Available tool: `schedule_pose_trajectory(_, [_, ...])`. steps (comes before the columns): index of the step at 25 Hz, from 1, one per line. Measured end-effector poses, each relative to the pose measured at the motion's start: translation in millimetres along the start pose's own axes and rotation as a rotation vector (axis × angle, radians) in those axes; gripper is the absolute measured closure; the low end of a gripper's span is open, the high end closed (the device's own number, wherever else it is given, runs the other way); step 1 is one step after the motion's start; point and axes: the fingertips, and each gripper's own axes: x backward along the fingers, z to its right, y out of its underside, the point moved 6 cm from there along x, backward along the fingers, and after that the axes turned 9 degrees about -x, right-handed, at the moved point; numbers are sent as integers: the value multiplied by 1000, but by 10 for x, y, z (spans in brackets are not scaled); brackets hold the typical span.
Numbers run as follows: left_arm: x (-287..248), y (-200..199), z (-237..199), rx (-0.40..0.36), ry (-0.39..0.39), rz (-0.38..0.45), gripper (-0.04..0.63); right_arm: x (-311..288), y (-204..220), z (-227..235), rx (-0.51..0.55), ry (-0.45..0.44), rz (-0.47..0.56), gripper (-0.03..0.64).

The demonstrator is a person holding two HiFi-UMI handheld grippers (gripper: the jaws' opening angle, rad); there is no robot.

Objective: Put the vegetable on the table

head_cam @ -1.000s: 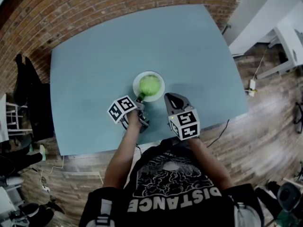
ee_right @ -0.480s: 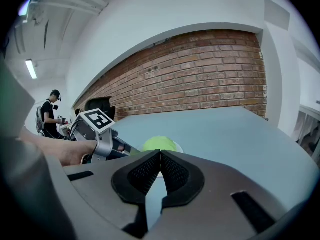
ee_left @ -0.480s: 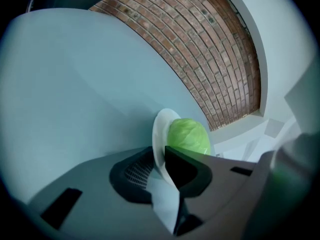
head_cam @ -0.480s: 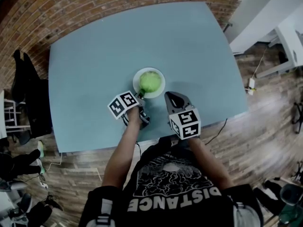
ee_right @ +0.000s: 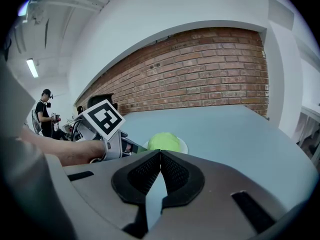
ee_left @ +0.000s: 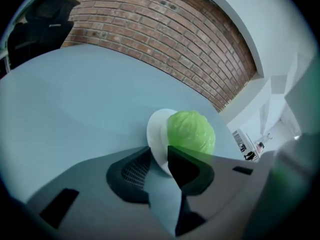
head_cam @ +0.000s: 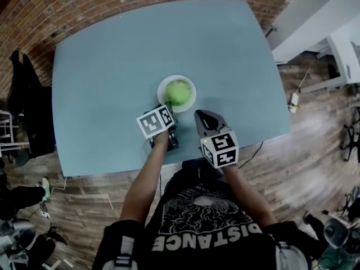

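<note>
Across the table (head_cam: 112,66): I see a broad blue-grey top, bare apart from one plate near the middle. There is plenty of free surface for setting the vegetable down, so space is not my worry.
Plate (head_cam: 161,92): it is white and round and sits flat on the table, carrying the vegetable. Nothing pins it, so I judge that a nudge on its near rim would make it slide or tip.
Left gripper (ee_left: 158,157): it is at the plate's near edge with its jaws opening and gripping nothing. The plate rim shows in the gap, with the vegetable just beyond. Closing from here could catch the rim instead, lifting plate and all.
Right gripper (ee_right: 160,153): its jaws are closed together and empty. It hangs over the near part of the table, apart from the plate, so it is not steadying anything.
Vegetable (head_cam: 179,91): a round green head, a cabbage by its look, rests on the plate and not yet on the table. I expect a shallow or off-centre pinch to let it roll out and away.
</note>
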Motion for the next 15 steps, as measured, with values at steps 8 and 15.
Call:
schedule_pose_trajectory(8, [53, -23, 23, -268, -168, 69, 491, 62, 29, 100, -11, -18, 0, 607])
schedule_pose_trajectory(15, [266, -44, 210, -255, -117, 137, 491, 114, -4, 160, -1, -70, 14, 607])
